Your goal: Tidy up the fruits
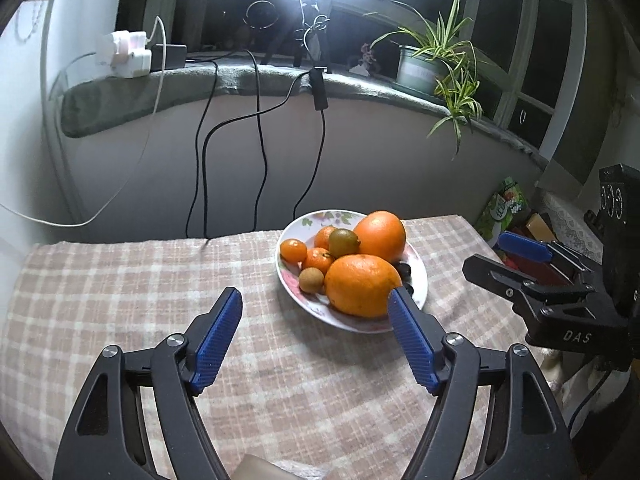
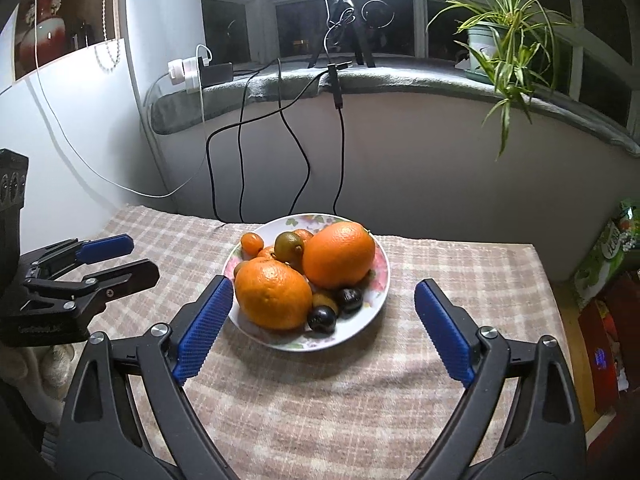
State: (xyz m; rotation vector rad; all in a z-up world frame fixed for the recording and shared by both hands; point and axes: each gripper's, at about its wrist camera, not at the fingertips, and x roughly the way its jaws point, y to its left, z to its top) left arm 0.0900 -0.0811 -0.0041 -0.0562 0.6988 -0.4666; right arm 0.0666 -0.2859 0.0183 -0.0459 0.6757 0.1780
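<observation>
Checked cloth covers the surface, and every fruit sits heaped on one flowered plate near its far edge, two big oranges on top. Left gripper and right gripper both hang spread and empty, short of the plate, likely just clear of the pile.
</observation>
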